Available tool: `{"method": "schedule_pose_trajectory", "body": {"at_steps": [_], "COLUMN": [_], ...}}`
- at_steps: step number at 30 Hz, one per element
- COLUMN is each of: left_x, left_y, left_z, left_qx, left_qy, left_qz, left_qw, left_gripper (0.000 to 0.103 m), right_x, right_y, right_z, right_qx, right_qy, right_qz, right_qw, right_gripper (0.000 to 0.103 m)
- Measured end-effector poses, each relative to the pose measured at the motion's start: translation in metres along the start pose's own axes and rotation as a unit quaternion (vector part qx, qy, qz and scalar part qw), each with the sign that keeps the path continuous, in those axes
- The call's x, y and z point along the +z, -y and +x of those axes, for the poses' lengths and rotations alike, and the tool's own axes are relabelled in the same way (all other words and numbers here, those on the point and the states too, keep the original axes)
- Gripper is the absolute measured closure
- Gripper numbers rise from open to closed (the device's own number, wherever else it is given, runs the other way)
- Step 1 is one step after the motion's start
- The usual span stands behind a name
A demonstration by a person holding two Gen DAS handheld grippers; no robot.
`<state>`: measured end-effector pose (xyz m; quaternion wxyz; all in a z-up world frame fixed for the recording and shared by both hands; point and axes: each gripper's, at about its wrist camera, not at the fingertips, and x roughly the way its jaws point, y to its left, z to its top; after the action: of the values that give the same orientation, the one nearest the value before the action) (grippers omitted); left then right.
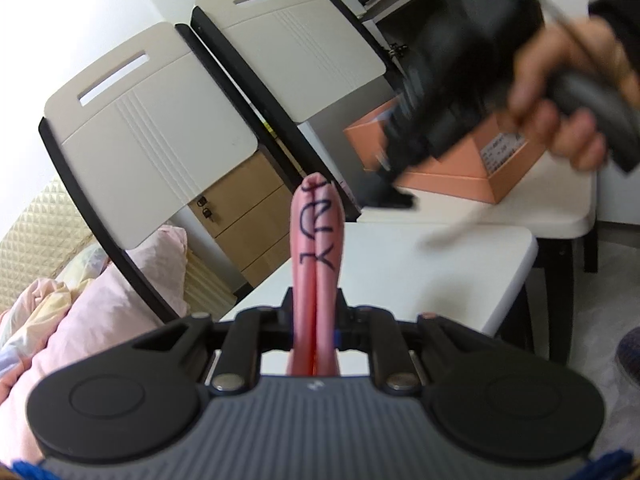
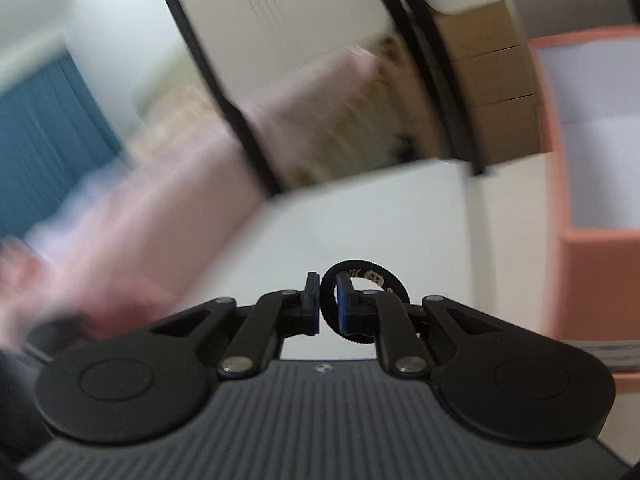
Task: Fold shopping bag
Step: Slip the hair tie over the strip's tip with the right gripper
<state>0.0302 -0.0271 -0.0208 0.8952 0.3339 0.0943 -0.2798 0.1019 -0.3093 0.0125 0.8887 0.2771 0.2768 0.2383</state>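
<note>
The left tool (image 1: 316,200) has salmon-pink fingers (image 1: 306,264) marked with black handwritten strokes, on a black linkage and a grey ribbed body. The right tool (image 2: 328,308) is black with blue pads (image 2: 342,308), its body dark grey and ribbed; a black ring band (image 2: 366,280) with pale print sits around one pad. The worktop (image 1: 400,264) is white. At one o'clock in the left view sits a salmon-orange box (image 1: 472,172), white inside. Cream chair backs (image 1: 160,128) have black frames. At nine o'clock lies pale pink bedding (image 1: 100,300) beside a cream quilted, diamond-patterned headboard (image 1: 36,232). The drawer unit (image 1: 248,220) is tan wood. A blurred blue curtain (image 2: 48,140) shows vertical stripes.
</note>
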Motion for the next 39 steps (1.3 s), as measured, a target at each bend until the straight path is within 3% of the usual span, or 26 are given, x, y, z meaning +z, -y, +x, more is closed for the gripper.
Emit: {"method": "schedule_pose_trajectory", "body": {"at_steps": [2, 4, 13, 17, 21, 29, 35, 39], "left_x": [0.0, 0.0, 0.006, 0.006, 0.009, 0.018, 0.017, 0.015], "left_y": [-0.001, -0.003, -0.019, -0.021, -0.012, 0.008, 0.016, 0.017], "left_z": [-0.001, -0.002, -0.017, -0.022, -0.022, -0.015, -0.01, -0.007], "left_qx": [0.001, 0.0, -0.051, -0.063, -0.045, 0.042, 0.08, 0.097], "left_qy": [0.007, 0.006, 0.056, 0.071, 0.061, 0.024, 0.002, -0.008], "left_qz": [-0.002, -0.012, -0.085, -0.091, -0.064, 0.009, 0.049, 0.063], "left_qw": [1.0, 0.9999, 0.9935, 0.9913, 0.9951, 0.9988, 0.9956, 0.9932], "left_gripper": [0.086, 0.086, 0.086, 0.086, 0.087, 0.092, 0.093, 0.094], "right_x": [0.002, 0.0, -0.005, -0.006, -0.007, -0.009, -0.006, -0.008], "right_y": [-0.011, -0.019, -0.017, -0.01, -0.009, -0.012, -0.03, -0.047], "right_z": [-0.008, -0.014, -0.011, -0.005, -0.002, -0.002, -0.008, -0.014], "right_qx": [0.072, 0.117, 0.216, 0.278, 0.295, 0.299, 0.29, 0.288], "right_qy": [0.011, 0.017, 0.002, -0.016, -0.032, -0.045, -0.046, -0.055], "right_qz": [0.019, 0.026, 0.089, 0.13, 0.136, 0.117, 0.048, -0.013], "right_qw": [0.997, 0.993, 0.972, 0.952, 0.945, 0.946, 0.955, 0.956], "right_gripper": [0.091, 0.091, 0.09, 0.09, 0.09, 0.088, 0.066, 0.063]}}
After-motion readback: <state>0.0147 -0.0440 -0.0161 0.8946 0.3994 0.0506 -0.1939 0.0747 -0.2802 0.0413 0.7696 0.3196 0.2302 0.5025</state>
